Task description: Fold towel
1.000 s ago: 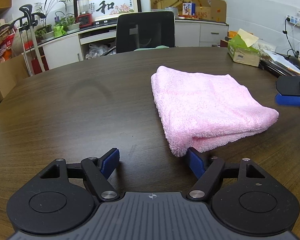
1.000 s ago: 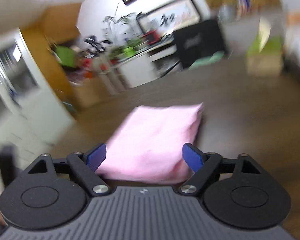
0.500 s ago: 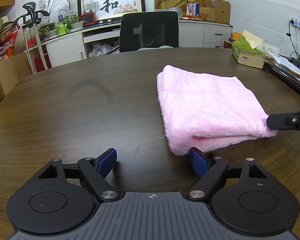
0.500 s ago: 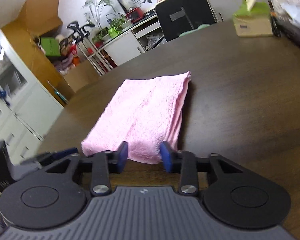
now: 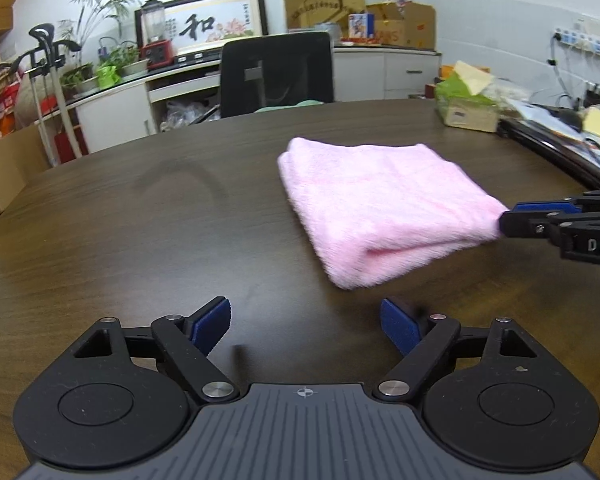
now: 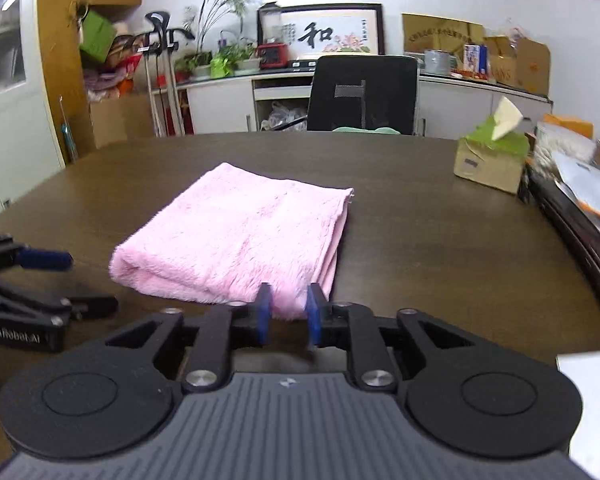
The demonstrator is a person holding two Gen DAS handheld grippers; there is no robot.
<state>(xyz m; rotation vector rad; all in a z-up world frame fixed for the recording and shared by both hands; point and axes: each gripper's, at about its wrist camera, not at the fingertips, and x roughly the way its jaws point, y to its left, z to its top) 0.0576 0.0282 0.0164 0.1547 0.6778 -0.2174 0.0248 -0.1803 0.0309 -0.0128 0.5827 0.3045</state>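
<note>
The pink towel (image 6: 236,240) lay on the dark wooden table (image 5: 120,232), already doubled into a thick rectangle with layered edges showing along its near side; I judged the fold to be well along, with one more fold likely in hand. My right gripper (image 6: 287,310) was drawn in on the towel's near right corner, its blue pads pinching a tuft of pile between them; from the left wrist view the same tool (image 5: 512,220) reached in from the side and met the towel's corner (image 5: 496,220). My left gripper (image 5: 306,324) was spread wide, nothing between its pads, hovering just short of the towel's near left corner and not touching it; the right wrist view showed it (image 6: 40,260) low beside that corner, apart from the cloth.

The step, as I read it, was taking hold of the near edge at both corners; only the right side was secured. The next move called for my left tool to go forward and close on its corner, catching all layers rather than only the top one; then both would need to lift together and carry the edge toward the far side, near the office chair (image 6: 362,96), keeping the edges even so the bundle did not skew.
</note>
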